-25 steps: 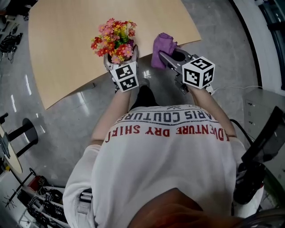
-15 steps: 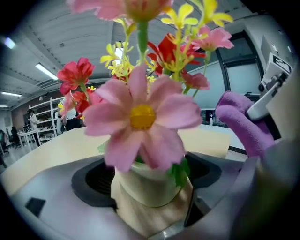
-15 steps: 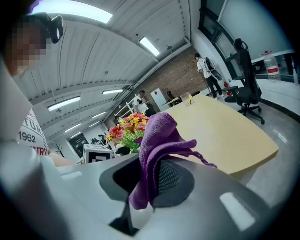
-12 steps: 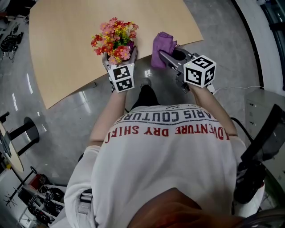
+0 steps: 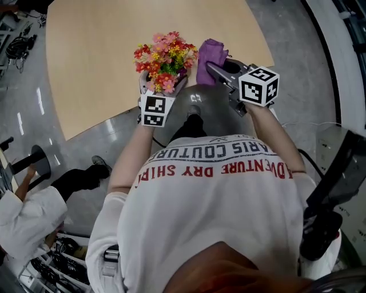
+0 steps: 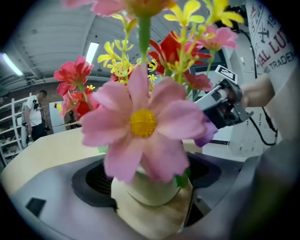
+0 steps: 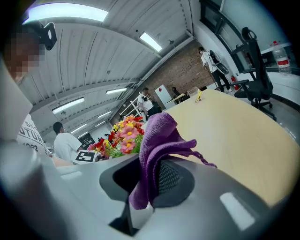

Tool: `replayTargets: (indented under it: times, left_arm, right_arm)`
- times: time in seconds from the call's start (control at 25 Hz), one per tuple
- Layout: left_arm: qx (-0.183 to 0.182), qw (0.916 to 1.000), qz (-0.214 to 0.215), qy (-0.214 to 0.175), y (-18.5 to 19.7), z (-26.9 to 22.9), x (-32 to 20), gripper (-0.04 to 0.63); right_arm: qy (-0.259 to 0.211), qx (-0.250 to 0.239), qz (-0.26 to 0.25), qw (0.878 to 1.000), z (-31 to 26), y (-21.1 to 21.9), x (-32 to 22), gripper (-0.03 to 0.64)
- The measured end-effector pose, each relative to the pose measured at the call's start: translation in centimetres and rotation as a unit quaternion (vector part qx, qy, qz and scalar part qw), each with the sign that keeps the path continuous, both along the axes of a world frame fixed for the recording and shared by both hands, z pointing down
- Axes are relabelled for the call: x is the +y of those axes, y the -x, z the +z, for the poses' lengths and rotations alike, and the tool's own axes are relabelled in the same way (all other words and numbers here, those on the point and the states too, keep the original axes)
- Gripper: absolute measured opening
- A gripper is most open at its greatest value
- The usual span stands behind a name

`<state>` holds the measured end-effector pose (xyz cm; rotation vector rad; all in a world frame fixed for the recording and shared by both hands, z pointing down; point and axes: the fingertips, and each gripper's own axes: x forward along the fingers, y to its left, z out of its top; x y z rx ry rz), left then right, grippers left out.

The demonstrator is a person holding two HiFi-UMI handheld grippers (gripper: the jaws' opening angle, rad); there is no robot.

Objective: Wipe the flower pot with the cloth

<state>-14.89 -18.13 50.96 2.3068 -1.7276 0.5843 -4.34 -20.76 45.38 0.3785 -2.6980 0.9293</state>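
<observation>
The left gripper clamps the flower pot over the desk's near edge. Beside it, the right gripper pinches the purple cloth.

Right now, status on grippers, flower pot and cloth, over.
Left gripper shut on cream flower pot. Right gripper shut on purple cloth, beside pink, red and yellow flowers; contact with pot not visible. Flowers overhang pot.

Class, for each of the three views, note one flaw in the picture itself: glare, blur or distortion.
Head view: sharp, but streaks of glare lie on the glossy floor. Left gripper view: fisheye with dark corners; the pink flower, close to the lens, is soft, as is the flower pot. Right gripper view: fisheye curves the ceiling lights; the cloth is fairly sharp.
</observation>
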Motion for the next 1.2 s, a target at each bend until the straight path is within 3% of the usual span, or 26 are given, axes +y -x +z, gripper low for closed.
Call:
replayTargets:
  times: [0.16,0.32,0.76,0.96,1.2]
  left_arm:
    - [0.0,0.9979,0.065,0.008,0.5,-0.4,0.3,0.469]
    - [0.005,0.995,0.099,0.008,1.2,0.4,-0.2,0.469]
    - [0.018,0.9939,0.109,-0.002,1.5,0.5,-0.3,0.466]
    - [0.017,0.9936,0.111,0.004,1.5,0.8,-0.2,0.466]
    - [0.016,0.9934,0.113,0.0,1.4,0.7,-0.3,0.466]
  right_arm:
    - [0.007,0.002,-0.006,1.0,0.1,2.2,-1.1,0.044]
    - [0.013,0.004,-0.028,1.0,1.4,4.5,-2.1,0.044]
    - [0.044,0.053,-0.076,0.995,4.8,7.2,-1.8,0.044]
    - [0.05,0.153,-0.092,0.983,7.9,7.2,-2.0,0.044]
    - [0.059,0.197,-0.094,0.974,9.6,6.9,-2.2,0.044]
